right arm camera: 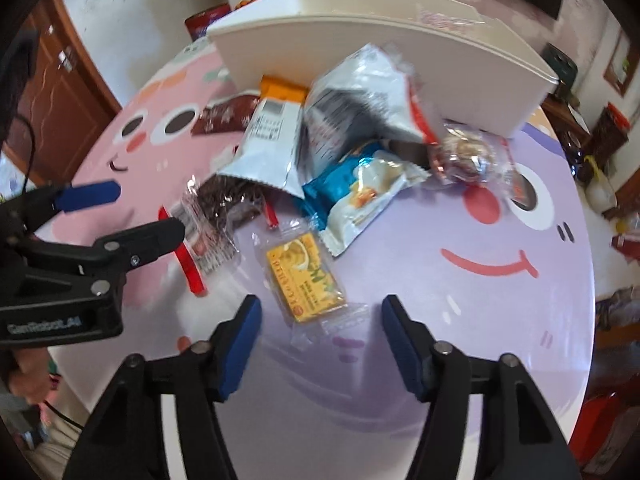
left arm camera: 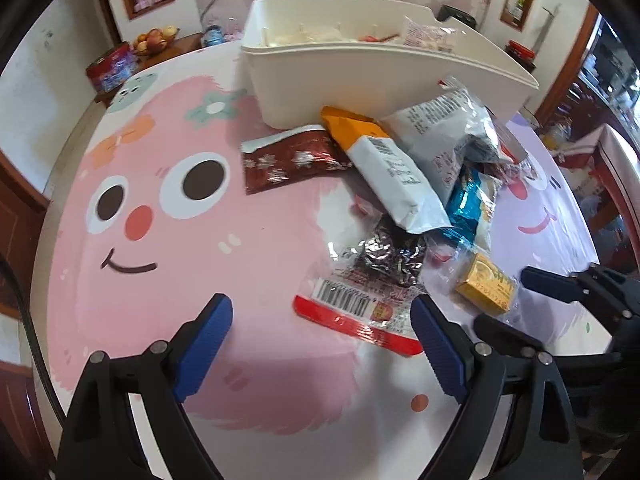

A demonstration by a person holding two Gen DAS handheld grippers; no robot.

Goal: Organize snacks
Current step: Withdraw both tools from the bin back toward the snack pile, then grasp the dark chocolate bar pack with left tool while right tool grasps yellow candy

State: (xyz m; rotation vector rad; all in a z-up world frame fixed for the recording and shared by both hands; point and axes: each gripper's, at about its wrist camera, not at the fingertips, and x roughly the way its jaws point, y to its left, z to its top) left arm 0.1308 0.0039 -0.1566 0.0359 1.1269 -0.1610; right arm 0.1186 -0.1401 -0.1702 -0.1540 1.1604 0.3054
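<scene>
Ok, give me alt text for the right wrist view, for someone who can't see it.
The right gripper, jaws open and empty, points down at a small yellow snack packet on a cartoon-print table. Behind it lies a pile of snack bags before a cream storage box; the left gripper enters from the left.

Both grippers, left gripper [left arm camera: 322, 316] and right gripper [right arm camera: 320, 320], were built of black linkage arms, silver pivot screws, and ribbed blue pads [left arm camera: 206, 344]; white lettering was printed on the left body.
</scene>
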